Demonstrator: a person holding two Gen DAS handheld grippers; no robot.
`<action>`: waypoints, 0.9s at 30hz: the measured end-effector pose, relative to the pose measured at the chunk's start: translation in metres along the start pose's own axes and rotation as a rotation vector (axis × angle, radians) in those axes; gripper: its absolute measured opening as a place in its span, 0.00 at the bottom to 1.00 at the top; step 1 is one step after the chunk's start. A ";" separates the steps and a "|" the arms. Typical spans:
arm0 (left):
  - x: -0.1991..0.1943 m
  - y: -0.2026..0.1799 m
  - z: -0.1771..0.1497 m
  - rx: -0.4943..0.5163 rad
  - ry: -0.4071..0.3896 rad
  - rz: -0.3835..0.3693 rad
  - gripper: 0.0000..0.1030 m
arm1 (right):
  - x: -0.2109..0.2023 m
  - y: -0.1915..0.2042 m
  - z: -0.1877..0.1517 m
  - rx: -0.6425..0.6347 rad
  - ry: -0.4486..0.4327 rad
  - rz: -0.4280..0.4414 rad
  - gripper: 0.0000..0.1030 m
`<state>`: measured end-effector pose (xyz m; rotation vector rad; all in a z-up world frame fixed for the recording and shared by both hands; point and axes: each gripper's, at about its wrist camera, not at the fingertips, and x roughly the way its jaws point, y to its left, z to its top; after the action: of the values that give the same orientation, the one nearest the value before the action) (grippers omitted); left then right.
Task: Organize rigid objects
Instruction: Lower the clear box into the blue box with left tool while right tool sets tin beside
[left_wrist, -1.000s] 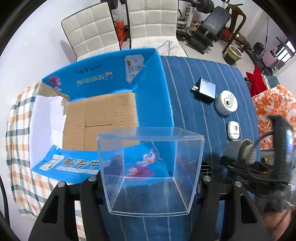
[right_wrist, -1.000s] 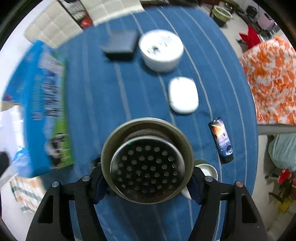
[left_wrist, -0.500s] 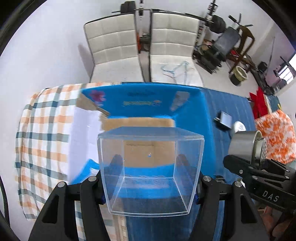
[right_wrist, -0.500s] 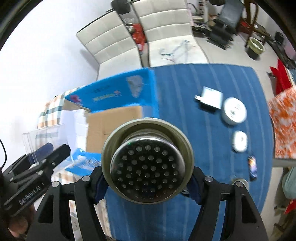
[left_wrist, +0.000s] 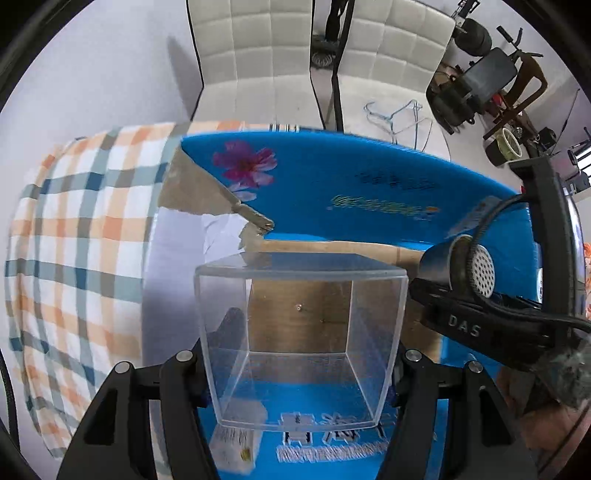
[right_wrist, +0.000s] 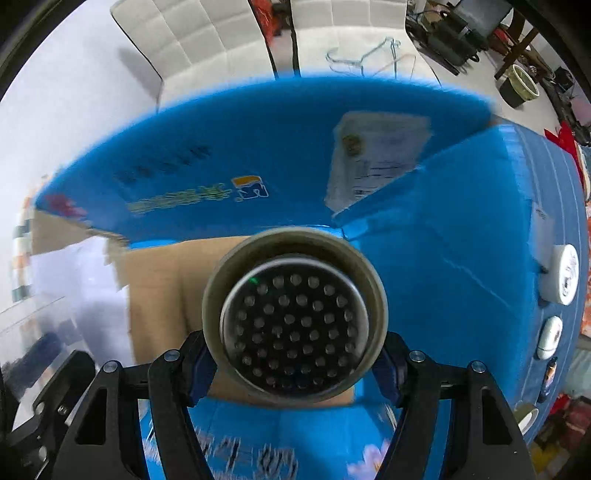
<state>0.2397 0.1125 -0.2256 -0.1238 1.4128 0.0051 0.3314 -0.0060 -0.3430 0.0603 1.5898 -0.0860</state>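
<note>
My left gripper (left_wrist: 300, 363) is shut on a clear plastic box (left_wrist: 301, 341), held above the brown floor of an open blue cardboard box (left_wrist: 369, 184). My right gripper (right_wrist: 293, 356) is shut on a round metal can with a perforated end (right_wrist: 294, 312), also over the cardboard box (right_wrist: 236, 155). In the left wrist view the right gripper and its can (left_wrist: 469, 271) hang just to the right of the clear box. The clear box (right_wrist: 33, 332) shows at the left edge of the right wrist view.
A checked cloth (left_wrist: 74, 240) covers the table left of the cardboard box; a blue striped cloth (right_wrist: 554, 177) lies to the right, with two white round items (right_wrist: 565, 275) (right_wrist: 549, 338) on it. White chairs (left_wrist: 258, 48) and gym gear stand behind the table.
Both grippers moved left and forward from the blue cloth, carrying the clear box and the can over the open cardboard box. The can now sits close beside the clear box.
</note>
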 end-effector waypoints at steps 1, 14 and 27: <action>0.009 0.003 0.002 -0.001 0.012 -0.001 0.59 | 0.009 0.002 0.004 0.008 0.011 -0.014 0.70; 0.032 0.005 0.010 -0.014 0.099 -0.132 0.59 | -0.006 -0.008 0.004 0.056 0.018 0.043 0.95; 0.073 -0.040 0.032 0.068 0.191 -0.233 0.60 | -0.030 -0.038 0.021 0.113 0.003 -0.028 0.95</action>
<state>0.2855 0.0700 -0.2888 -0.2364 1.5796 -0.2531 0.3498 -0.0456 -0.3125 0.1258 1.5886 -0.1975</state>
